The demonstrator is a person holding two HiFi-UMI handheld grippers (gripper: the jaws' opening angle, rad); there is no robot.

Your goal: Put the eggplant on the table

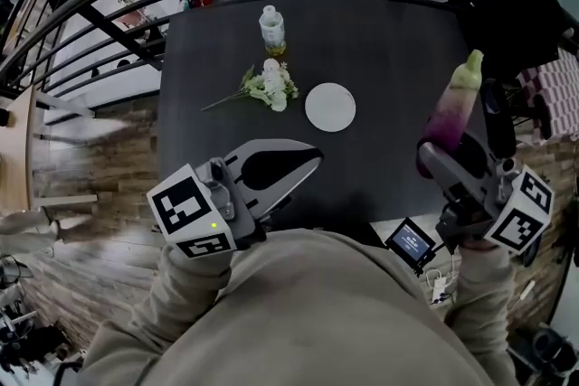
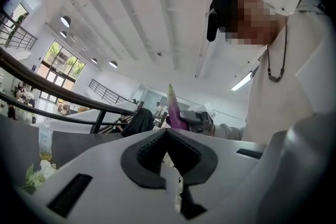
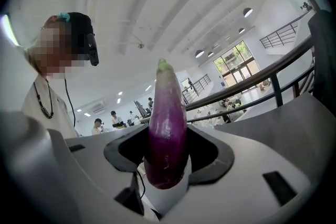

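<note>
A purple eggplant with a pale green tip stands upright in my right gripper, which is shut on its lower end. It hangs over the right edge of the dark table. In the right gripper view the eggplant fills the gap between the jaws of the right gripper. My left gripper rests low over the table's near left part, jaws together with nothing between them. The left gripper view shows the left gripper with tips meeting, and the eggplant beyond them.
On the table stand a clear bottle, a bunch of white flowers and a round white plate. A dark metal railing curves round the far side. A small screen device sits below the near edge.
</note>
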